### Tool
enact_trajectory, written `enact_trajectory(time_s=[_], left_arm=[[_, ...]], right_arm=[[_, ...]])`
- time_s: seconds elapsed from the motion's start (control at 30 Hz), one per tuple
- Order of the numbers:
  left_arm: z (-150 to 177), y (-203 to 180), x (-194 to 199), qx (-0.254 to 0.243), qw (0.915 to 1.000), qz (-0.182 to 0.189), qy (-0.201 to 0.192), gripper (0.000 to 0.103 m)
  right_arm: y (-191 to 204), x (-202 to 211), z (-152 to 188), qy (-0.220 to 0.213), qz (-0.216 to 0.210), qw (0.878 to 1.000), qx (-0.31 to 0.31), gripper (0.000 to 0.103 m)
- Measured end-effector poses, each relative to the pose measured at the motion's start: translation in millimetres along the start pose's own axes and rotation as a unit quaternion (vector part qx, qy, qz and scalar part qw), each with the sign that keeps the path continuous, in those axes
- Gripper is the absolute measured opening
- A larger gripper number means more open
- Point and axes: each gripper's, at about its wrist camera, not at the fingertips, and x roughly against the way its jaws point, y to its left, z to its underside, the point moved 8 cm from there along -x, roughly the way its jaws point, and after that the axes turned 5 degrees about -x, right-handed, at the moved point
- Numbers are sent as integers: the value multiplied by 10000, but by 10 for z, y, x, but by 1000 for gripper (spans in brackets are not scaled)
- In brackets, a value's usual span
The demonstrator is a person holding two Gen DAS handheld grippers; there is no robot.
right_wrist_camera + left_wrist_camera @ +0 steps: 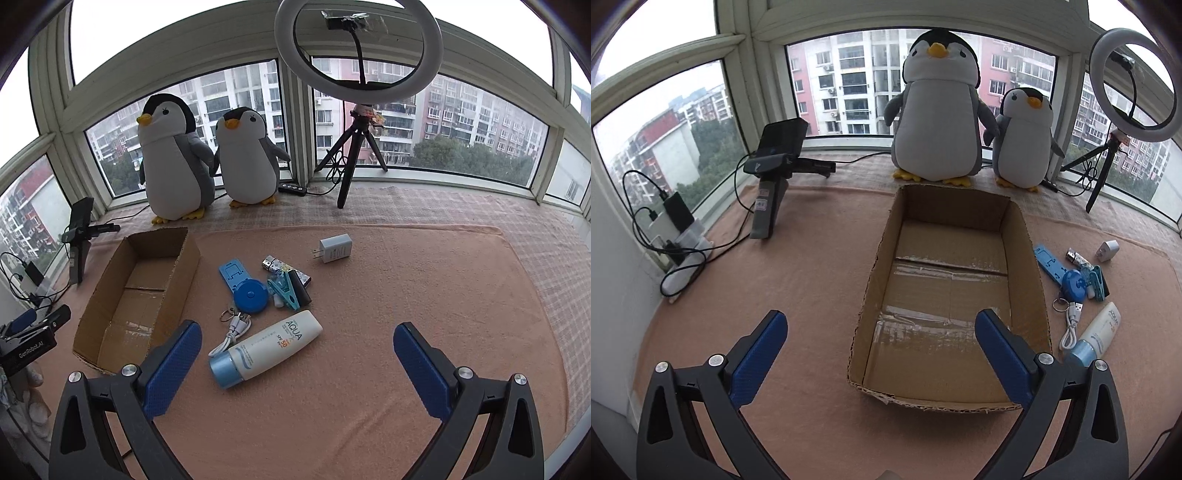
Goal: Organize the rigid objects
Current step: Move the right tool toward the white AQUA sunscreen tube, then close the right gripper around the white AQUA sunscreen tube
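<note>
Peach blanket (406, 295) covers a bay-window ledge, apartment blocks outside. Left gripper (881, 341) spread wide, empty, over the near end of an open cardboard box (1030, 266). Right gripper (297, 350) also wide, empty, above the sunscreen bottle (266, 350). Beside the box: blue tape measure (251, 295), clip (286, 290), white charger (334, 248), USB cable (232, 334). Two plush penguins (173, 162) and ring light (358, 48) behind.

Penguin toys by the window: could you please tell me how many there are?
2. The larger penguin stands on the sill behind the cardboard box; the smaller penguin stands right beside it, nearer the ring light. None seems hidden.
</note>
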Motion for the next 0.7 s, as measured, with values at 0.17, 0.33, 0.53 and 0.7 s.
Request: enact_trajectory(time_s=[0.17, 0.33, 0.53, 0.7], left_arm=[[148, 63, -308, -18, 9993, -59, 370, 97], [225, 60, -510, 3, 9982, -23, 602, 85], [263, 40, -676, -21, 9973, 3, 732, 67], [307, 12, -779, -4, 9964, 55, 849, 49]], right_arm=[[-28, -249, 115, 352, 0, 9993, -98, 103], [2, -490, 227, 666, -33, 9976, -195, 103], [29, -814, 329, 1121, -86, 9925, -472, 103], [62, -1066, 441, 1543, -165, 9846, -800, 103]])
